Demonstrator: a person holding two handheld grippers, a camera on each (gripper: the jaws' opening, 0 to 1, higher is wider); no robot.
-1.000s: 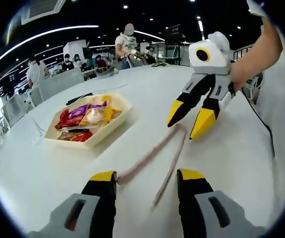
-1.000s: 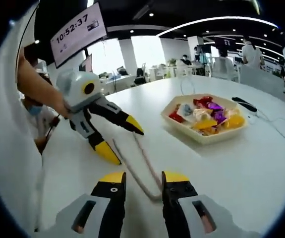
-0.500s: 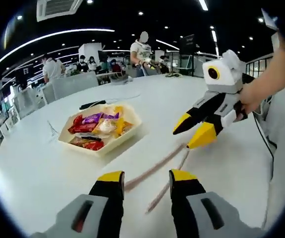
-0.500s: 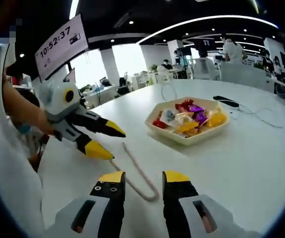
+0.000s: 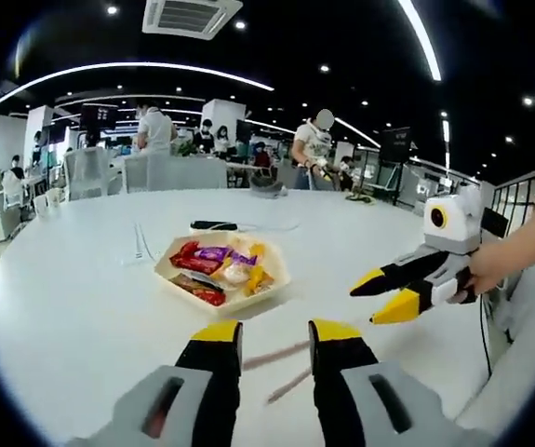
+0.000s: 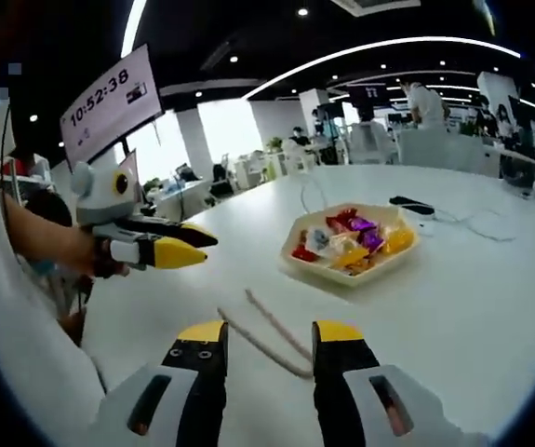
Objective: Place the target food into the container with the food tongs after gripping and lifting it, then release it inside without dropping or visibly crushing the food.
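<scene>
Pale pink food tongs [image 5: 280, 353] [image 6: 265, 328] lie flat on the white table [image 5: 72, 307], legs spread. My left gripper [image 5: 274, 336] hovers over their leg ends, open, nothing between its jaws. My right gripper [image 6: 269, 333] hovers over their bent end, also open and empty. A cream tray [image 5: 231, 304] [image 6: 343, 277] of wrapped snacks [image 5: 216, 268] [image 6: 351, 242] sits beyond the tongs. The right gripper [image 5: 385, 295] shows at the right of the left gripper view, held in a hand. The left gripper [image 6: 189, 247] shows at the left of the right gripper view, jaws close together.
A black device [image 5: 213, 225] [image 6: 407, 201] with a white cable lies behind the tray. People and chairs line the table's far side. A clock screen [image 6: 109, 98] hangs at the upper left. The person's arm [image 5: 528, 244] borders the right.
Both grippers have risen and drawn back from the tongs, which stay on the table. My left gripper's jaws have narrowed. The tray has not moved.
</scene>
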